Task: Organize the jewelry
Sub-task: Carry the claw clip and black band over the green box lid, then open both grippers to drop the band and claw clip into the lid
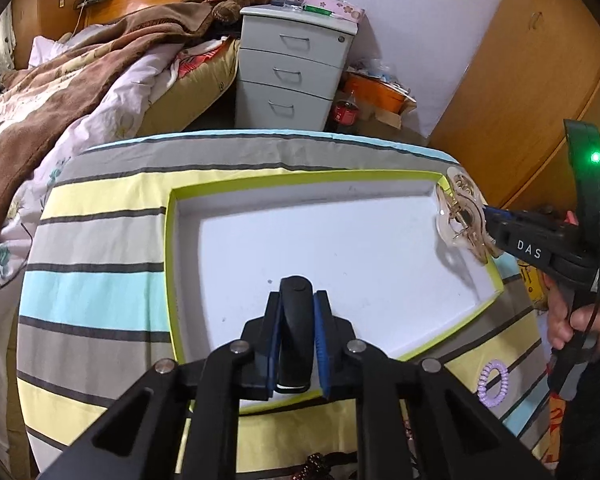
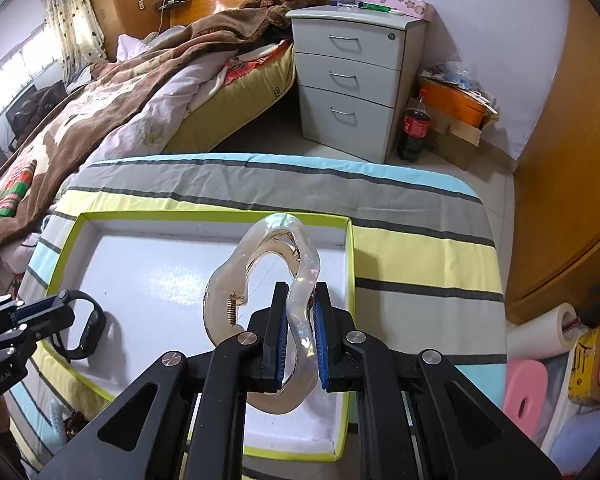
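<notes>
A shallow white tray with a yellow-green rim (image 1: pixel 172 240) (image 2: pixel 350 248) lies on the striped tabletop. My left gripper (image 1: pixel 297 312) is shut on a black wristband (image 1: pixel 296 332) and holds it over the tray's near side; from the right wrist view the band (image 2: pixel 88 328) hangs at the tray's left edge. My right gripper (image 2: pixel 300 312) is shut on a clear plastic hair claw clip (image 2: pixel 260 280) with a metal spring, held above the tray. In the left wrist view the clip (image 1: pixel 462 216) sits over the tray's right rim.
A purple spiral hair tie (image 1: pixel 494 384) lies on the striped cloth right of the tray. A dark beaded item (image 1: pixel 316 466) lies at the near edge. Beyond the table are a bed, a grey drawer cabinet (image 1: pixel 296 68), a cola bottle (image 2: pixel 414 128) and wooden wardrobes.
</notes>
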`<action>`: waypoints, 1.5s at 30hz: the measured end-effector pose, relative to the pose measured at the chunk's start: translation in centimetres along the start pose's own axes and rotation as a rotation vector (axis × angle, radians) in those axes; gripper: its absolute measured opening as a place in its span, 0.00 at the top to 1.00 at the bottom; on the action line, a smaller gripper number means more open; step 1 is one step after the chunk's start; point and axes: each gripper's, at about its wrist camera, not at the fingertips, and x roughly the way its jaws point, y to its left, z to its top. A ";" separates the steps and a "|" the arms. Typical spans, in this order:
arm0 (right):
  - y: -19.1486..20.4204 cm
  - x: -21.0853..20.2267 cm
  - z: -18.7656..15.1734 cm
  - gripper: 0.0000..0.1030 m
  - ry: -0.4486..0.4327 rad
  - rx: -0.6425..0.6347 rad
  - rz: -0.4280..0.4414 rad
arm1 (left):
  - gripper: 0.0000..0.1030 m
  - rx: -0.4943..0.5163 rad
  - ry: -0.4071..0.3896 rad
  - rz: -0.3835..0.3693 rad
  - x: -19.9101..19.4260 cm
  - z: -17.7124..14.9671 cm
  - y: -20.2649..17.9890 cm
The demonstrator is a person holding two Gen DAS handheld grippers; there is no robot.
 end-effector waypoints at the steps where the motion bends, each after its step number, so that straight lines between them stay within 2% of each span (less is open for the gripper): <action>1: 0.0 0.1 0.1 0.88 0.000 0.001 0.000 | 0.85 -0.003 -0.004 0.001 0.0 0.2 0.1; 11: 0.2 1.3 1.2 0.88 0.020 -0.008 0.003 | 0.85 -0.080 -0.074 -0.060 0.1 2.8 1.7; 16: 0.2 2.2 1.4 0.88 0.047 -0.015 0.004 | 0.85 -0.135 -0.082 -0.048 1.0 3.8 3.1; 23: -0.1 3.5 1.2 0.88 0.083 -0.019 -0.008 | 0.85 -0.183 -0.072 -0.030 1.9 3.5 4.8; 33: -0.5 4.1 1.2 0.88 0.084 -0.010 -0.013 | 0.84 -0.200 -0.066 0.009 2.1 3.2 5.5; 34: -0.5 4.1 1.2 0.87 0.083 -0.014 -0.016 | 0.81 -0.202 -0.061 0.012 2.2 3.2 5.6; 37: -0.5 3.8 1.1 0.80 0.068 -0.021 -0.017 | 0.63 -0.219 -0.058 0.014 2.2 3.1 6.0; 38: -0.5 3.7 1.2 0.78 0.063 -0.018 -0.016 | 0.59 -0.228 -0.058 0.012 2.1 3.0 6.1; 45: 0.1 2.9 1.1 0.71 0.041 -0.034 -0.024 | 0.56 -0.229 -0.054 0.017 1.8 2.9 6.0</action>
